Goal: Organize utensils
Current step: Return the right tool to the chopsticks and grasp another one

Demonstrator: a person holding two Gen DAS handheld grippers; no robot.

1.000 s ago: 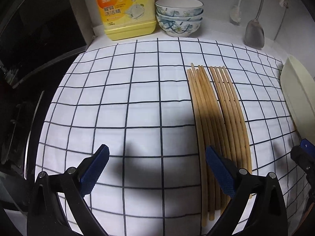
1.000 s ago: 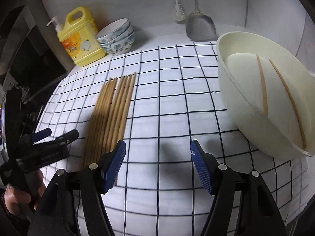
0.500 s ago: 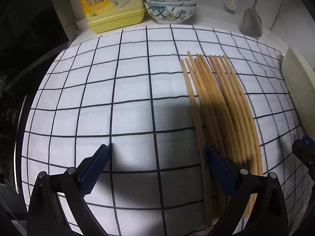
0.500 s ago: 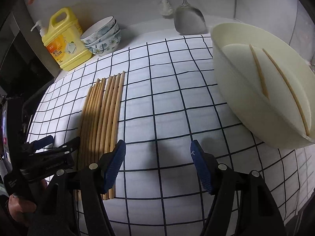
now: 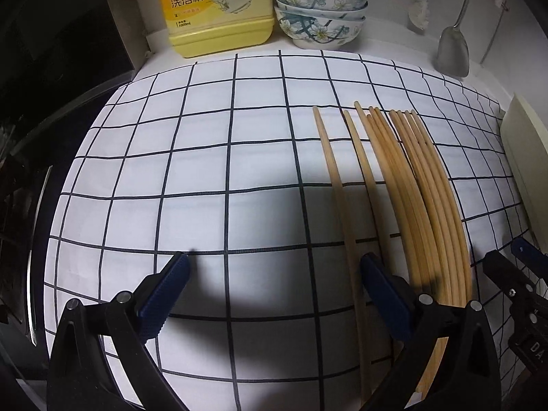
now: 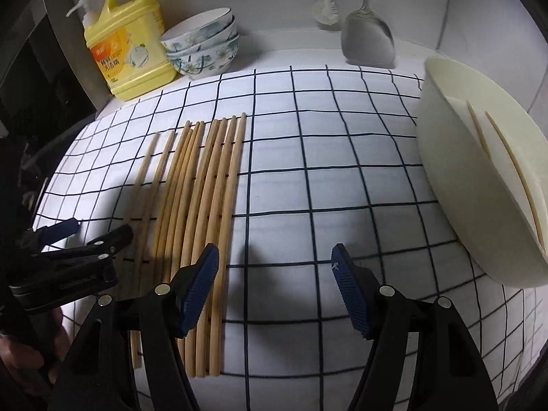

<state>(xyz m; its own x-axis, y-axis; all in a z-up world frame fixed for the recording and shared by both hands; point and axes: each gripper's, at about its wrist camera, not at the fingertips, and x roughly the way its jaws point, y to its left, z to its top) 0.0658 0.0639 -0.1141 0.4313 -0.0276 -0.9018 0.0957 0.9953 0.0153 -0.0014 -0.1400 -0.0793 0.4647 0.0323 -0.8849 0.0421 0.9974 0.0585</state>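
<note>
On the yellow detergent bottle [image 5: 219, 10], at twelve o'clock, "洗雀", "餐具洗洁精" and "1000mL" can be read.

the chopsticks [image 5: 404, 185] ran under the left gripper's right finger [image 5: 387, 294] — near ends hidden. the cream tray [image 5: 524, 157] was cut by the frame edge (detergent bottle [image 5: 219, 10] top too).

Both fisheye views sit just behind their hand-held grippers, looking steeply down and close onto the checked cloth [image 5: 205, 171] on the bench. The left view centres the cloth, the chopsticks [image 5: 411, 188] at 3 o'clock; the right view shows them [image 6: 205, 188] at 9 o'clock. Both share the detergent bottle [image 5: 215, 10] at 12 o'clock.
</note>
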